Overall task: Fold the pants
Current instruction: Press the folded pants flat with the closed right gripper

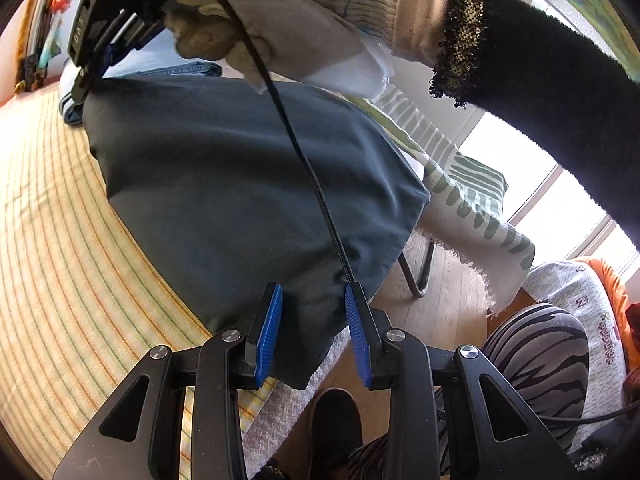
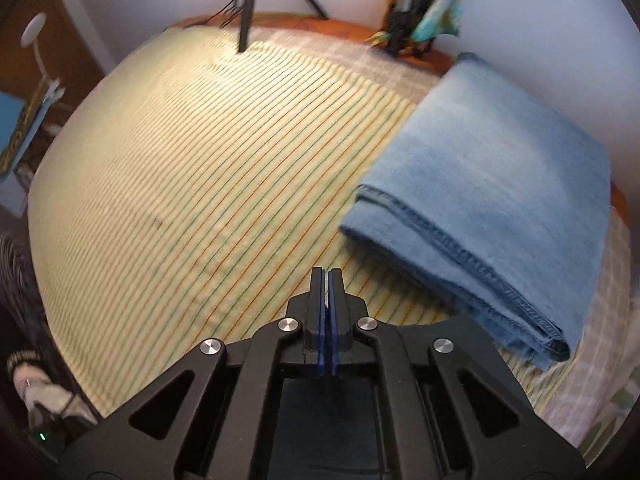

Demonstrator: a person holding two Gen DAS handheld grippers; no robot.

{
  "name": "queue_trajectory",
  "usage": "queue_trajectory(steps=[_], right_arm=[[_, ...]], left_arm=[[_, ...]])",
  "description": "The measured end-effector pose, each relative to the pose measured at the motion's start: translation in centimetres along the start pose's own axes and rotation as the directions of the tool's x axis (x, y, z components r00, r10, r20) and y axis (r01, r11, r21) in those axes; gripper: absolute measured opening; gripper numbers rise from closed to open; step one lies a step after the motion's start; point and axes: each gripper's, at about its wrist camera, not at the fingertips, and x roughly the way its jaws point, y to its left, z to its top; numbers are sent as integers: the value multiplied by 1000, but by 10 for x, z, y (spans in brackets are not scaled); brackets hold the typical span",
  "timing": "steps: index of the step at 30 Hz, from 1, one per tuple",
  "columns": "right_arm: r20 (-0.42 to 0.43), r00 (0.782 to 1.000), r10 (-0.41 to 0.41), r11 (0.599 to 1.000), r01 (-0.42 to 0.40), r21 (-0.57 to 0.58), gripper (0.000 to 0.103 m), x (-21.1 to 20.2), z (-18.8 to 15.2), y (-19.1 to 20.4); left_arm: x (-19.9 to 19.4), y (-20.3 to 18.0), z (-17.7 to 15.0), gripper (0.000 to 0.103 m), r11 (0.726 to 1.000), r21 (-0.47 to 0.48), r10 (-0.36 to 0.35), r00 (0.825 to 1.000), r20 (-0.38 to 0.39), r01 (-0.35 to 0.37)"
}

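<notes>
The dark pants (image 1: 248,176) are lying folded on the striped worktop (image 1: 68,248), just beside the folded blue jeans (image 2: 492,184), their near edge hanging over the worktop's rim. The long axis is running from that edge toward the jeans. The left claw (image 1: 314,332) is hovering apart astride the hanging edge, probably to steady it. The right claw (image 2: 328,280) is sitting pressed together on nothing, beside the jeans.

Left tongs (image 1: 314,300) parted, angled down; right tongs (image 2: 327,276) closed, empty, pointing steeply down.
</notes>
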Motion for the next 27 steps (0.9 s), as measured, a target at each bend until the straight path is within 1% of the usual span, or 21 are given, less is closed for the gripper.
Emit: queue_trajectory(steps=[2, 3, 5, 6, 7, 9, 10, 11, 12, 14, 16, 17, 19, 22, 23, 24, 25, 26, 27], right_arm=[[39, 998, -47, 998, 46, 42, 1, -3, 2, -6], [44, 998, -48, 998, 45, 54, 1, -2, 4, -9], [70, 994, -84, 994, 79, 74, 1, -2, 8, -14], [72, 995, -76, 993, 69, 91, 1, -2, 9, -17], [70, 997, -22, 992, 13, 125, 1, -3, 10, -23], [102, 993, 62, 984, -77, 158, 1, -13, 11, -25], [119, 989, 86, 983, -103, 151, 1, -20, 10, -24], [124, 987, 103, 986, -117, 119, 1, -25, 8, -19], [109, 990, 92, 991, -102, 88, 1, -26, 7, -14], [79, 995, 53, 996, -58, 62, 11, -25, 6, -9], [46, 997, 63, 994, -67, 85, 51, -17, 7, -13], [26, 997, 72, 994, -74, 77, 53, -10, 10, -13], [-4, 999, 39, 998, -39, 43, 53, -2, 11, -10], [-91, 996, -3, 1000, 1, -18, 52, 21, 16, -1], [-110, 994, -19, 999, 15, -36, 50, 26, 15, 2], [-132, 991, -19, 998, 11, -62, 38, 30, 12, 6], [-143, 990, -23, 997, 12, -80, 11, 31, 10, 10], [-149, 988, -43, 994, 27, -107, 4, 31, 7, 13], [-138, 988, -64, 991, 47, -128, 4, 29, 3, 15]], left_arm=[[1, -1, 0, 29, 1000, -2, 0, 1000, 3, 0], [1, -1, -1, 29, 1000, -4, -1, 1000, 5, 1], [2, -3, -1, 29, 1000, -2, 1, 1000, 5, -1], [2, -3, -1, 29, 1000, -3, 2, 1000, 4, -2], [0, -2, 0, 29, 1000, -9, -2, 1000, 6, 2], [-4, 0, -1, 29, 1000, -13, -7, 1000, 4, 7], [-5, 1, -1, 29, 1000, -18, -7, 1000, 1, 7], [-5, 2, -1, 29, 1000, -24, -9, 1000, -2, 9], [-6, 3, -1, 29, 1000, -27, -11, 1000, -4, 10], [-5, 1, -1, 29, 1000, -12, 4, 1000, -7, -4], [-4, -1, -1, 29, 1000, -13, 10, 1000, -4, -10], [-3, -2, 0, 29, 1000, -15, 10, 1000, -4, -10], [-3, -2, 0, 29, 1000, -16, 12, 1000, -5, -12], [-3, -1, 0, 29, 1000, -22, 10, 1000, -8, -10], [-3, -1, 0, 29, 1000, -23, 9, 1000, -9, -9], [-3, -1, 0, 29, 1000, -24, 10, 1000, -8, -10], [-3, -1, 0, 29, 1000, -24, 10, 1000, -7, -10], [-3, -1, 0, 29, 1000, -23, 9, 1000, -7, -9], [-3, -1, 0, 29, 1000, -22, 9, 1000, -6, -9]])
